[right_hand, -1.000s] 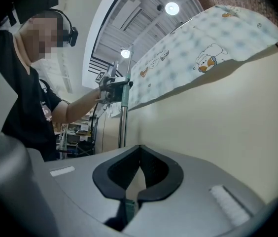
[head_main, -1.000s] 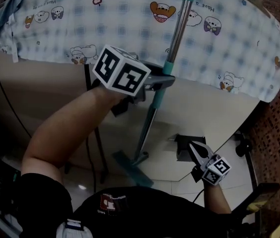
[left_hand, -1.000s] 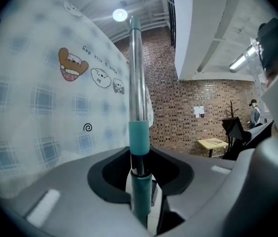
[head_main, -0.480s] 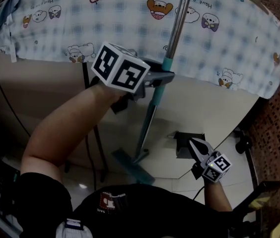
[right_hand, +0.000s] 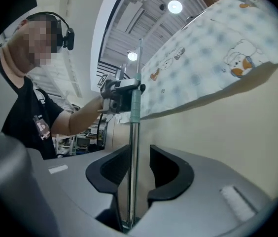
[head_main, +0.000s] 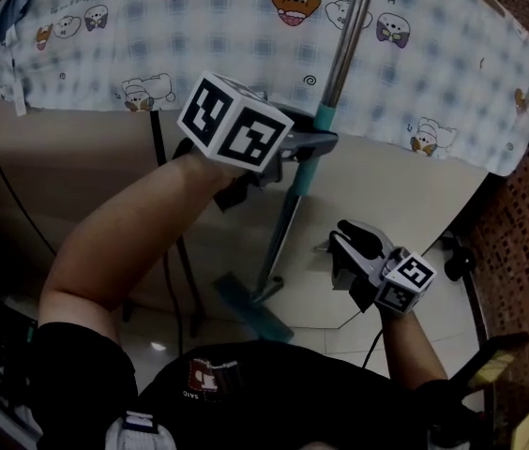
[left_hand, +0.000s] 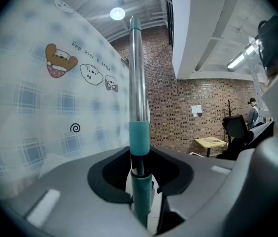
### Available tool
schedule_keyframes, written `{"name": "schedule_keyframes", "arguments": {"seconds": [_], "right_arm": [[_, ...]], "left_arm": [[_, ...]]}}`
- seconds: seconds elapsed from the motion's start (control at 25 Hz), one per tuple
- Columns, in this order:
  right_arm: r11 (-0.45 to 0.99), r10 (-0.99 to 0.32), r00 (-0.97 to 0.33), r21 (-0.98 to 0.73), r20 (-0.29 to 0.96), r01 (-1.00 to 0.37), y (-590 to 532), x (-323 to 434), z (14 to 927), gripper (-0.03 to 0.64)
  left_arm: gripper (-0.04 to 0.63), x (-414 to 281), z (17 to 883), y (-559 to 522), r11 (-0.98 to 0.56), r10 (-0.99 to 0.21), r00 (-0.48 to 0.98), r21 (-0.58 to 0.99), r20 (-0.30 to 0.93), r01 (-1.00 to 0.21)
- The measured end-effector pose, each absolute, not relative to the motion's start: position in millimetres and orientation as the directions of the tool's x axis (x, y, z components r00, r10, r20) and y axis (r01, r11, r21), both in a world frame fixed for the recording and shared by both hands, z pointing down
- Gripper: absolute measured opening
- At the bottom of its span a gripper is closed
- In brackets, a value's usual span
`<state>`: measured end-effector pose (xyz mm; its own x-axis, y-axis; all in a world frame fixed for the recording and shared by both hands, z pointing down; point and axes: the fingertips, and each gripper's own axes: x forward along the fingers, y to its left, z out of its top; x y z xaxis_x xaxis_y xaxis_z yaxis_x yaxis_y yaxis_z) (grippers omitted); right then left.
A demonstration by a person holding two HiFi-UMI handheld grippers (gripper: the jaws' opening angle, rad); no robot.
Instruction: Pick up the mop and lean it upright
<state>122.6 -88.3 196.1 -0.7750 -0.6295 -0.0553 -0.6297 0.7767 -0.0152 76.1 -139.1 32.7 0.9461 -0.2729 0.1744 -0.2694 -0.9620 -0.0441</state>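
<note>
The mop stands nearly upright; its silver pole (head_main: 340, 59) leans against the cartoon-print cloth, and its teal head (head_main: 250, 309) rests on the floor. My left gripper (head_main: 313, 143) is shut on the pole at its teal collar (left_hand: 139, 137), which sits pinched between the jaws in the left gripper view (left_hand: 140, 181). My right gripper (head_main: 351, 247) hangs lower, to the right of the pole, and its jaws are opening. In the right gripper view (right_hand: 134, 174) the pole (right_hand: 134, 132) lines up with the gap, but the pads do not press on it.
A checked cloth with cartoon bears (head_main: 199, 45) drapes over a table, with a pale panel (head_main: 77, 176) beneath. A black stand leg (head_main: 163, 204) and a cable (head_main: 2, 176) are at the left. A dark caster (head_main: 458, 272) and brick-patterned flooring (head_main: 527, 242) lie to the right.
My right gripper has risen and shifted left toward the pole, and its jaws have gone from shut to parted. The left gripper keeps its hold on the pole, barely moved.
</note>
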Motion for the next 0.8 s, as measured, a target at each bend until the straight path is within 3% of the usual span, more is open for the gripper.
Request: {"name": "schedule_keyframes", "arguments": {"seconds": [0.32,0.56,0.8], "right_arm": [[0.832,-0.553,-0.832,0.016,-0.048,-0.554,-111,63,127,0.21],[0.815,-0.574,-0.818,0.061,-0.038,-0.576,-120,54,121,0.156],[0.832,-0.554,-0.831,-0.004,-0.044,-0.555,-118,54,136,0.144]], "left_arm": [[0.11,93,43,-125,-0.973,-0.229,0.953,-0.038,0.2,-0.226],[0.11,97,48,-123,-0.974,-0.225,0.953,-0.039,0.202,-0.221],[0.118,95,62,-118,-0.98,-0.197,0.957,-0.055,0.214,-0.19]]}}
